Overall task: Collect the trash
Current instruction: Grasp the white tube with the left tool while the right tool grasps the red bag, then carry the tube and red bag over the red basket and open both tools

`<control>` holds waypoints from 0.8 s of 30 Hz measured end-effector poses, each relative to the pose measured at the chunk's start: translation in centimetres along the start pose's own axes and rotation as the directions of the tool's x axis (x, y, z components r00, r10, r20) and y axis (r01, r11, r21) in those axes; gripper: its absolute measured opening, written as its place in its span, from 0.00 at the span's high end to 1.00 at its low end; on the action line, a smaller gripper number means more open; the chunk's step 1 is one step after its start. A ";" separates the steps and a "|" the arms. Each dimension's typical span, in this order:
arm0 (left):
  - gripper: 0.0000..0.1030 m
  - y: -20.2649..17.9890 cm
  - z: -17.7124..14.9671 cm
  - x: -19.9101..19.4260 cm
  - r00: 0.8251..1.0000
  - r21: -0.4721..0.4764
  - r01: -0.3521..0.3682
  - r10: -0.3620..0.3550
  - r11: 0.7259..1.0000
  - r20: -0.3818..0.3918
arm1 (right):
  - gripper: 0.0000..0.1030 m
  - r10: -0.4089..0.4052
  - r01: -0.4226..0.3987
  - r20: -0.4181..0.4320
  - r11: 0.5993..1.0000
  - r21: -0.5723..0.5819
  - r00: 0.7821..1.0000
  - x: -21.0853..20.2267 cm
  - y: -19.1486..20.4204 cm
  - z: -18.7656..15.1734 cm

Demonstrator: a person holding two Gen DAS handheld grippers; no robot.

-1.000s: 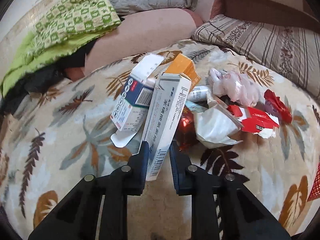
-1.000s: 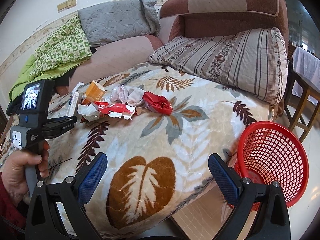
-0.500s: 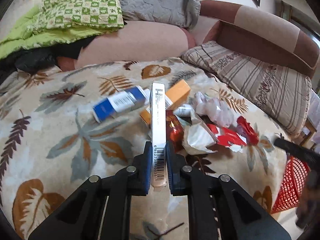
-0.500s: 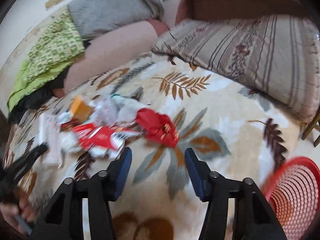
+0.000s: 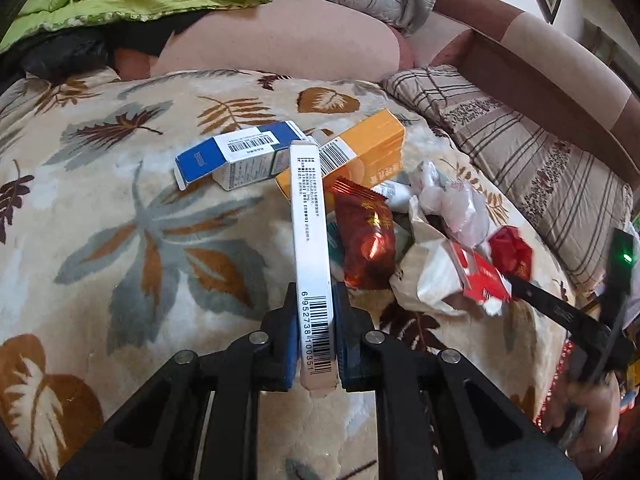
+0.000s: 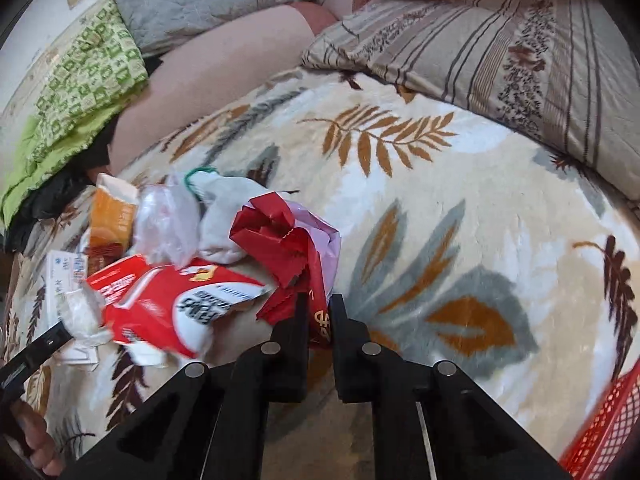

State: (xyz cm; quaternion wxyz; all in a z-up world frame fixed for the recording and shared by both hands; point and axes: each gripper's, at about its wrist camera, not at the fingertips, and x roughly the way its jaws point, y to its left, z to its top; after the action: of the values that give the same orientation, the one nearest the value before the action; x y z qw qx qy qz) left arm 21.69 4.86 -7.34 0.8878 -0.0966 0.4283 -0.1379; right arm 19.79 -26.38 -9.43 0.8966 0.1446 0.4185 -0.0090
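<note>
— Left wrist view first: what is the left gripper (image 5: 316,340) doing?

— Its jaws are pressed flat against a long, narrow white carton (image 5: 311,248) with a barcode on its edge, held edge-up above the fleecy leaf-print blanket (image 5: 120,220). A second ago that carton lay broadside among the pile; now it is lifted and turned.

— And the litter behind it, from the left?

— A blue-and-white cardboard box (image 5: 240,156), an orange box (image 5: 360,152), a shiny dark red foil packet (image 5: 368,236), crinkled clear plastic (image 5: 452,200), then a torn red-and-white paper pack (image 5: 476,276).

— The right wrist view?

— The right gripper (image 6: 319,312) has its jaws nearly together, pinching the edge of a crumpled, glossy red wrapper (image 6: 276,232). A second ago they stood wide open, well back from the trash. The red mesh basket (image 6: 604,420) shows at the lower right corner, off the blanket's edge.
</note>
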 end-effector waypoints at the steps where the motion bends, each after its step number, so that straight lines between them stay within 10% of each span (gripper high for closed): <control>1: 0.87 0.0 0.0 -0.1 1.000 0.003 -0.001 0.001 1.000 0.004 | 0.90 -0.005 0.005 0.016 1.000 -0.003 1.000 -0.5 0.2 -0.3; 24: 0.87 -5.2 -3.0 -5.7 0.985 0.210 0.055 -0.088 0.976 0.147 | 0.90 0.065 -0.067 0.195 0.998 0.001 0.979 -8.7 4.6 -5.6</control>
State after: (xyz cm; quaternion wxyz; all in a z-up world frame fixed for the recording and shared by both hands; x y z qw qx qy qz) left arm 15.07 1.66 -3.50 0.9181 -0.0304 0.3376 -0.2053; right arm 10.60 -21.43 -5.16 0.9325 0.1601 0.3238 0.0052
